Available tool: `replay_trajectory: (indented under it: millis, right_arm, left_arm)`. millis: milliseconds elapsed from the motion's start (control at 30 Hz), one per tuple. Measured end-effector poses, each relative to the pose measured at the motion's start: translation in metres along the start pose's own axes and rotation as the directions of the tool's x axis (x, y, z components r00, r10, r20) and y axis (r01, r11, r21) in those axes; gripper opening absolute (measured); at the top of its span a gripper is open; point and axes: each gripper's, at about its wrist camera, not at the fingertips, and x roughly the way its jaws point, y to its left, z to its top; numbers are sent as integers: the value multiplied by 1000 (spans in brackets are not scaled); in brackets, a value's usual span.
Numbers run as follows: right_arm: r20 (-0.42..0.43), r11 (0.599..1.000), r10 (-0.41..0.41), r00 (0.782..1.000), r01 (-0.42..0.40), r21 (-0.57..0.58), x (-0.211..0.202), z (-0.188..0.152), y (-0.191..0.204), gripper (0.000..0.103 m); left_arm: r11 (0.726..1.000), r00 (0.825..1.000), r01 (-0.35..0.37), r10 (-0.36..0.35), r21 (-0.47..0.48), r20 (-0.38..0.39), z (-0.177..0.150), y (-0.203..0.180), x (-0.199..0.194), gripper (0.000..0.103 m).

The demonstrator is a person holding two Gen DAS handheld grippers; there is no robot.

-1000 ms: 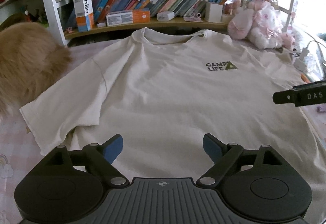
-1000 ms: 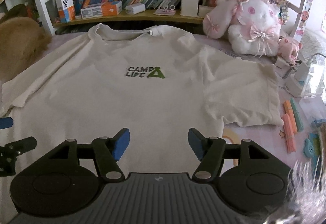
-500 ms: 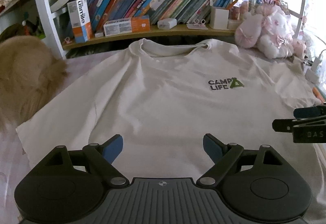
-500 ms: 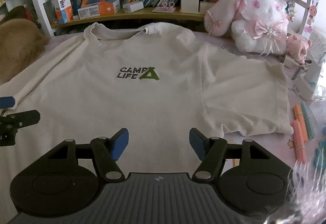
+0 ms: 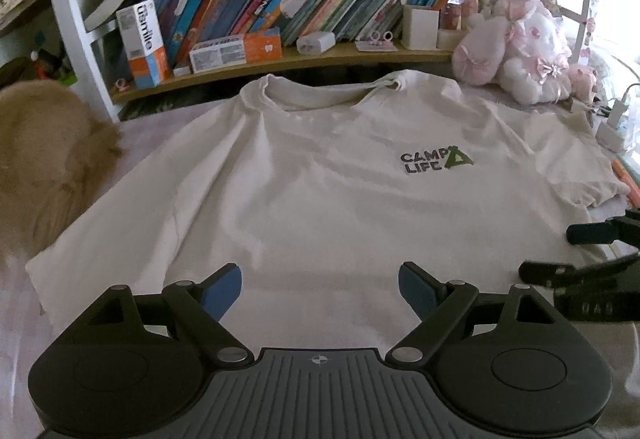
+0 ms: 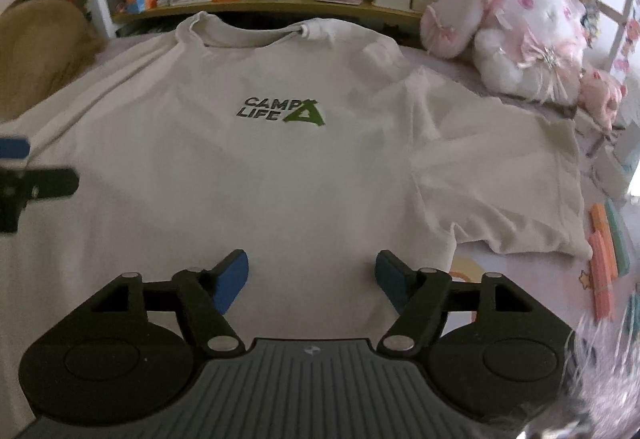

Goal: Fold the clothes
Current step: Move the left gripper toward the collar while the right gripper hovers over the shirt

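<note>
A cream T-shirt (image 5: 312,191) with a green and black "CAMP LIFE" print (image 5: 436,161) lies spread face up on the pink bed, collar toward the bookshelf. In the right wrist view the same T-shirt (image 6: 280,175) fills the middle, its right sleeve (image 6: 496,175) spread out flat. My left gripper (image 5: 320,291) hovers open over the shirt's lower left part, nothing between its fingers. My right gripper (image 6: 312,281) hangs over the lower right part; its jaws are opening and hold nothing. Each gripper shows at the edge of the other's view.
A bookshelf (image 5: 280,51) full of books runs along the back. Pink and white plush toys (image 6: 528,31) sit at the back right. A brown furry thing (image 5: 44,155) lies at the left. Orange and green sticks (image 6: 604,255) and a charger (image 5: 612,127) lie to the right.
The right gripper's jaws have spread wider and it has sunk closer to the shirt. The left gripper has shifted sideways over the shirt, so more of the shirt's right side shows.
</note>
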Motion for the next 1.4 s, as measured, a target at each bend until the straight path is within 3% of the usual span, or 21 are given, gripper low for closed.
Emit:
replay_trajectory:
  millis: [400,700,867,967,1067,1133,1267,1400]
  right_arm:
    - [36,1000,-2,999,2,-2,2,-6,3,82]
    - [45,1000,1,999,-1,-5,5,-7,4,91]
    - [37,1000,5,999,-4,-8,7,-6,7,102]
    - [31,1000,4,1000,-4,-10,9,-5,9,103]
    - [30,1000,3,1000,-3,-9,9,-5,9,103]
    - [31,1000,3,1000,-3,-9,9,-5,9,103]
    - [33,1000,3,999,-3,-8,9,-6,9,103]
    - [37,1000,3,999,-3,-7,9,-6,10,103]
  left_arm:
    - [998,998,57,-57,-22,-8,39,5,44,87]
    - [997,997,81,-81,-19,-7,47,2,70,87]
    - [994,994,105,-105,0,-4,55,-3,85,87]
    - [993,993,114,-114,8,-2,66,-7,99,85]
    - [993,993,120,-120,9,-10,80,-10,117,72]
    - [992,991,127,-127,-2,-29,88,-12,132,49]
    - [994,994,111,-111,-5,-25,106,-18,151,40]
    - [995,996,87,-86,41,-29,124,-26,169,39]
